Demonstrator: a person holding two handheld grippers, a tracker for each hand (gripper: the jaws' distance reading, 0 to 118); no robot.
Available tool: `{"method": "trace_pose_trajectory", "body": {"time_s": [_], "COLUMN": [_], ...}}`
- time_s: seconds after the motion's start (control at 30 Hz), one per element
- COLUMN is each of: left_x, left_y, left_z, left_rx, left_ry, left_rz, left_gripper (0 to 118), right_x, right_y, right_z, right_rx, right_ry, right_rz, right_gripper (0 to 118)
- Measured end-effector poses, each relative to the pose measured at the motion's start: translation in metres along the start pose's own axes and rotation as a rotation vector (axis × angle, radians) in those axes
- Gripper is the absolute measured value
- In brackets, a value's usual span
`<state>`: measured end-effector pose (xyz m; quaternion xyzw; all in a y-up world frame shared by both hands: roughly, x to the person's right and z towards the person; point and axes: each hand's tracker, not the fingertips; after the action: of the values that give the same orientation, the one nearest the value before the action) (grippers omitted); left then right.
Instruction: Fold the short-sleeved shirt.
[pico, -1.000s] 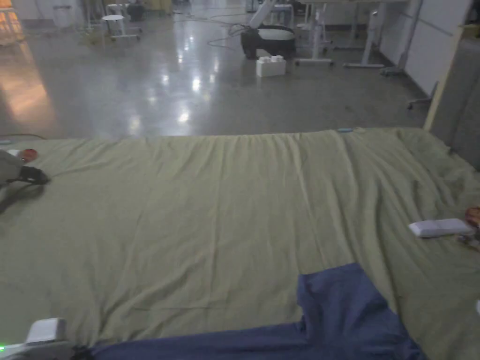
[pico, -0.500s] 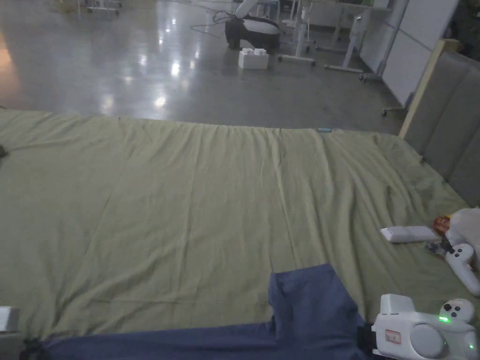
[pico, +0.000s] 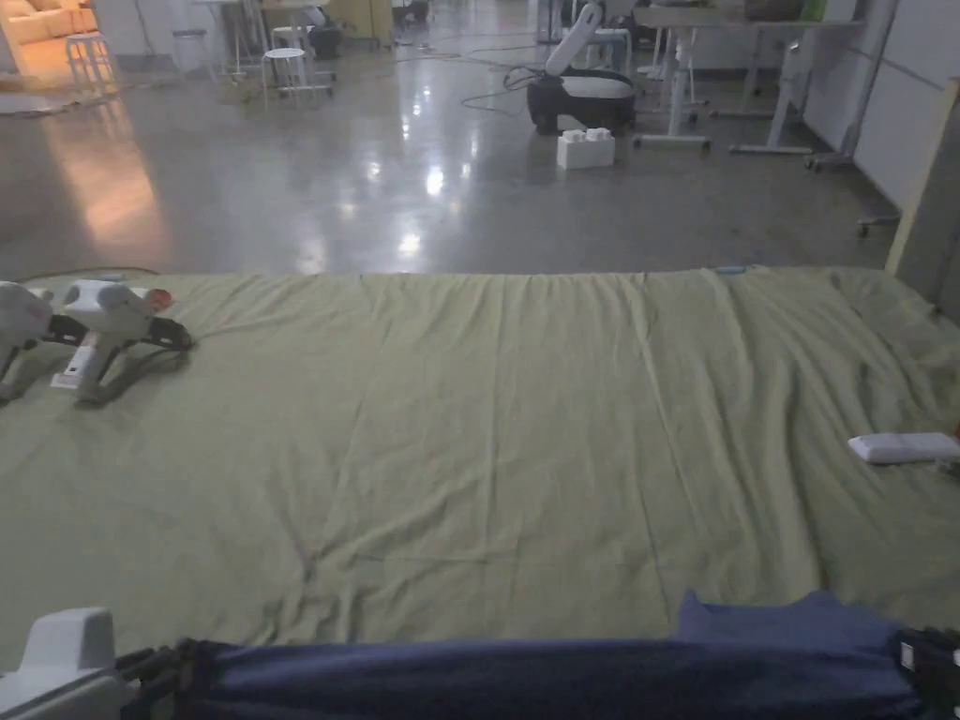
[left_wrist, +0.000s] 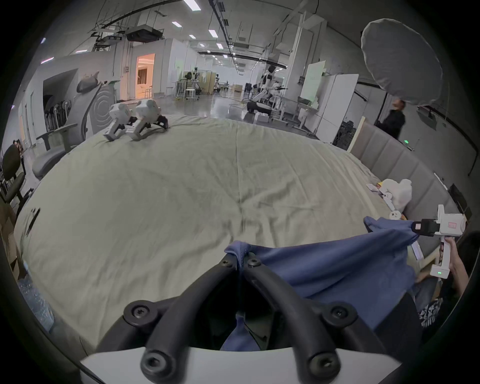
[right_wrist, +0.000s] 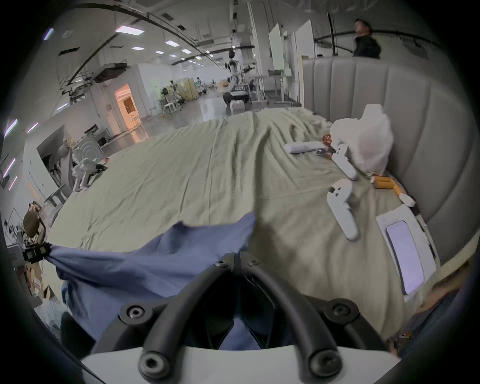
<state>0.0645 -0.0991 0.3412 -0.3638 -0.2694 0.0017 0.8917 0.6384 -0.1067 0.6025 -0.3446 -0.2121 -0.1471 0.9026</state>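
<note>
A blue short-sleeved shirt (pico: 562, 673) hangs in a taut band along the near edge of the green bed sheet (pico: 487, 422). My left gripper (pico: 173, 656) holds its left end, and the left gripper view shows both jaws closed on a bunched corner of the shirt (left_wrist: 324, 262) at the left gripper (left_wrist: 240, 259). My right gripper (pico: 914, 654) holds the other end. In the right gripper view the right gripper (right_wrist: 237, 259) is shut on the blue shirt (right_wrist: 155, 259). A small flap of cloth sticks up near the right end.
Two spare white grippers (pico: 94, 328) lie at the bed's far left. A white flat box (pico: 900, 447) sits at the right. Two white controllers (right_wrist: 342, 207), a white bag (right_wrist: 366, 140) and a phone (right_wrist: 406, 254) lie by the grey headboard (right_wrist: 415, 117). A person (left_wrist: 393, 122) stands behind it.
The shirt, which lay partly spread on the sheet, is now drawn into a low taut band. The grippers have moved apart to its two ends. The head camera has shifted.
</note>
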Motion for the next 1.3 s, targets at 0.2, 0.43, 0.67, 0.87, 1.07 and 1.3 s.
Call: {"method": "trace_pose_trajectory", "body": {"time_s": [0.2,0.43,0.67,0.87,1.07,1.3], "left_x": [-0.017,-0.038,-0.036,0.015,0.088,0.127], "left_y": [-0.079,-0.119,-0.104,-0.040,-0.005,-0.006], "left_z": [0.036,0.011,0.022,0.094,0.161,0.185], "left_rx": [-0.054,-0.050,-0.032,0.296,0.597,0.691], "left_ry": [-0.063,-0.028,0.084,0.088,0.057,0.046], "left_rz": [0.155,0.235,0.211,-0.009,-0.187,-0.200], "left_gripper": [0,3,84,84,82,40], "right_x": [-0.006,-0.005,0.003,-0.014,-0.066,-0.107], "right_y": [-0.078,-0.130,-0.140,-0.094,-0.054,-0.044], "right_z": [0.056,0.043,0.037,0.087,0.147,0.185], "right_rx": [-0.017,-0.105,-0.102,0.141,0.390,0.585], "right_ry": [-0.008,-0.023,-0.052,0.014,0.044,0.082], "right_rz": [0.003,-0.053,-0.024,-0.041,0.031,0.142], "right_gripper": [1,1,68,68,68,62]}}
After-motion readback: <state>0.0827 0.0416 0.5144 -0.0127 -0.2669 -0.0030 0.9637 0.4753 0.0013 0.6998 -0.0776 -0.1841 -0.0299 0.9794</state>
